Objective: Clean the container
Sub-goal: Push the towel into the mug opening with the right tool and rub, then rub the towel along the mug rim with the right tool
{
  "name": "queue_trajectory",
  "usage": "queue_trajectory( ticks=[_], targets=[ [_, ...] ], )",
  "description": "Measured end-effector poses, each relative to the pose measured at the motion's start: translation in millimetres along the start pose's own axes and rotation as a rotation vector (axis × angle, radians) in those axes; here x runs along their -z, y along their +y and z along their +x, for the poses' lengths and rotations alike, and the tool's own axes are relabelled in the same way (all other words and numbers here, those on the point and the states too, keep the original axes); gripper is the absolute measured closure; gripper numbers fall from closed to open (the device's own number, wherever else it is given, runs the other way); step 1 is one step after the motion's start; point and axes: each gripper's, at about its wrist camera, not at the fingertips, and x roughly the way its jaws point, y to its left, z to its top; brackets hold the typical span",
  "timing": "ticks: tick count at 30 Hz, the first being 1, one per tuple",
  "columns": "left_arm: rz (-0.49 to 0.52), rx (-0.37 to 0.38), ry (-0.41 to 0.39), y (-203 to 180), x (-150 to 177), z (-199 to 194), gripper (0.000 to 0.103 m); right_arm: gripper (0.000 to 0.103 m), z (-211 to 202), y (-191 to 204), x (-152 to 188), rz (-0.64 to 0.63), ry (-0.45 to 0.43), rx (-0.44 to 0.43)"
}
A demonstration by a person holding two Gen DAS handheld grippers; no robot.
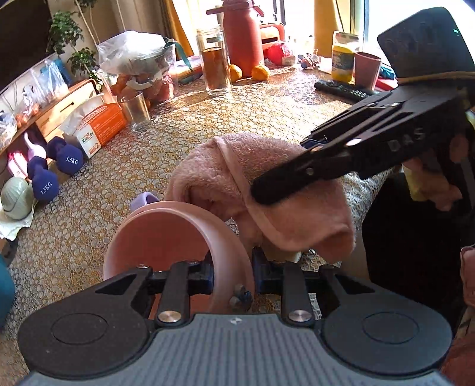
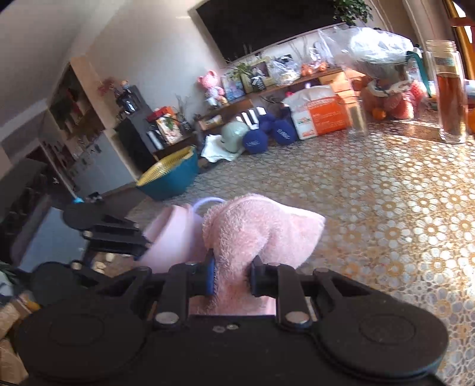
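Nearest, left wrist view: left gripper (image 1: 232, 277), jaws pinched on the wall of a pink cup (image 1: 178, 237), one pad inside the rim and one outside; the cup is tilted, its mouth facing the camera, held above the table edge, with a lilac handle (image 1: 144, 199) showing behind its rim. Right wrist view: right gripper (image 2: 231, 276), jaws closed on a bunched pink towel (image 2: 261, 228), which lies just beside the cup (image 2: 172, 234) and touches it at the rim side (whether any cloth reaches inside cannot be told). In the left view the towel (image 1: 225, 178) drapes under the right gripper's black finger (image 1: 285, 184). Beneath: table under a gold-and-white lace-pattern cloth (image 1: 267, 112). Middle distance: empty drinking glass (image 1: 135, 110), orange-and-white tissue box (image 1: 95, 124), two purple dumbbells marked 1.5KG (image 1: 56, 169), teal bowl with yellow rim (image 2: 170, 175). Farther: tall glass jar of brown liquid (image 1: 215, 61), red-brown flask (image 1: 242, 35), two oranges (image 1: 259, 72), black remote control (image 1: 344, 88), pink tumbler (image 1: 366, 69), yellow-labelled jar (image 1: 343, 58), plastic bag over a bowl of fruit (image 1: 136, 53). Rear: dark television screen (image 2: 267, 23).
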Motion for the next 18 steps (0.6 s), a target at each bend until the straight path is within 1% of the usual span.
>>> queue_trajectory(
  ticks=[2, 4, 6, 9, 10, 12, 13, 15, 18],
  targets=[
    [-0.034, 0.017, -0.012, 2.8, -1.3, -0.4, 0.08, 0.083, -0.8, 12.8, -5.0, -0.015, -0.011, -0.068],
    [-0.057, 0.027, -0.019, 3.1, -2.2, -1.2, 0.08, 0.083, 4.3, 19.8, -8.9, -0.01, -0.007, -0.1],
    [-0.058, 0.024, -0.021, 1.7, -2.0, -1.6, 0.08, 0.083, 11.7, 21.1, -11.8, -0.011, -0.006, -0.073],
    [-0.054, 0.031, -0.025, -1.4, -1.2, -2.2, 0.08, 0.084, 23.1, 8.5, -16.5, 0.053, -0.004, -0.032],
    [-0.056, 0.024, -0.03, -1.4, -0.8, -2.4, 0.08, 0.084, 27.0, 4.2, -17.2, 0.07, -0.002, -0.024],
    [-0.081, 0.032, -0.037, 2.1, -0.5, -2.3, 0.08, 0.083, 32.1, -3.9, -17.7, 0.106, -0.009, -0.035],
    [-0.089, 0.04, -0.04, 3.2, 0.6, -2.7, 0.08, 0.084, 34.7, -5.9, -18.6, 0.113, -0.012, -0.023],
    [-0.087, 0.035, -0.046, 2.6, 1.1, -2.6, 0.08, 0.084, 45.4, -10.2, -17.9, 0.116, 0.019, 0.033],
    [-0.115, 0.041, -0.057, 6.5, 3.2, -3.7, 0.08, 0.084, 58.0, -18.5, -10.5, 0.134, 0.057, 0.061]
  ],
)
